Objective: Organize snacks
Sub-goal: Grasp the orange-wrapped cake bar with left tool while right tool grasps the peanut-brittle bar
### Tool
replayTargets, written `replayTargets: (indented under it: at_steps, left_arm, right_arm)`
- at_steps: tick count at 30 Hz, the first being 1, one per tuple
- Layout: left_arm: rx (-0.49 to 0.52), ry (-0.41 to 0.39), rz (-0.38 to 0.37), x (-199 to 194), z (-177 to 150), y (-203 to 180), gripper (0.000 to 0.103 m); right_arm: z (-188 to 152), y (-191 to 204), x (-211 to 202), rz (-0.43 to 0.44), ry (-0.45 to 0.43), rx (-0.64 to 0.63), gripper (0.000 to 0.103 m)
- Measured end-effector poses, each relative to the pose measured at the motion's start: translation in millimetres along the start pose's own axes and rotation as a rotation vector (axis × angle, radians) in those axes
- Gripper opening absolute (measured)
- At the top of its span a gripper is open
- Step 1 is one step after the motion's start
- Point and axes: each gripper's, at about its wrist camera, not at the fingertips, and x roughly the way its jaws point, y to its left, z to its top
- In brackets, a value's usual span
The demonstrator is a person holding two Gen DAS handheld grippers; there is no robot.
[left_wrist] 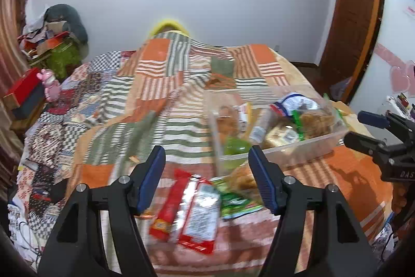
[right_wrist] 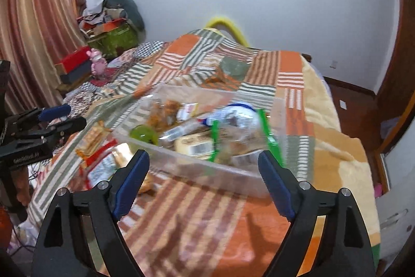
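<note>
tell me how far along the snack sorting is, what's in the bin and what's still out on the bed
Partly done. The clear bin already holds several snacks, among them a green-edged packet and a blue and white bag. Nothing is in hand: the left gripper and right gripper are both open and empty. Still left on the blanket beside the bin: a red packet and a green packet.

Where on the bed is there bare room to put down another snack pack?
Free: the blanket on the near side of the bin, in front of the right claw, and the striped stretch left of the bin, towards the far end of the bed. Crowded: the bin itself is full of snacks, and loose packets lie at its left near corner, under the left claw.
</note>
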Motion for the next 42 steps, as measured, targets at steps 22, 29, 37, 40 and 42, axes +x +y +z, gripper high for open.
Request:
replayTargets:
  at_steps: [22, 29, 37, 40, 42]
  left_arm:
    - [-0.095, 0.195, 0.029, 85.9, -63.7, 107.6, 0.058]
    - [-0.102, 0.228, -0.015, 116.1, -66.6, 111.1, 0.052]
    - [-0.106, 0.226, -0.027, 120.0, -68.7, 107.0, 0.035]
    - [-0.115, 0.218, -0.023, 111.3, -69.4, 107.4, 0.034]
    - [-0.116, 0.205, -0.019, 102.1, -68.3, 106.6, 0.034]
  right_arm:
    - [-19.2, 63.5, 81.2, 0.066, 0.189, -0.038, 0.084]
    - [-19.7, 70.8, 93.7, 0.078, 0.201, -0.037, 0.081]
    - [-19.1, 76.3, 96.1, 0.084, 0.21, -0.054, 0.054]
    - [-20.6, 76.8, 92.8, 0.099, 0.204, -0.061, 0.047]
    - [-21.4, 77.5, 88.2, 0.12, 0.2, -0.071, 0.036]
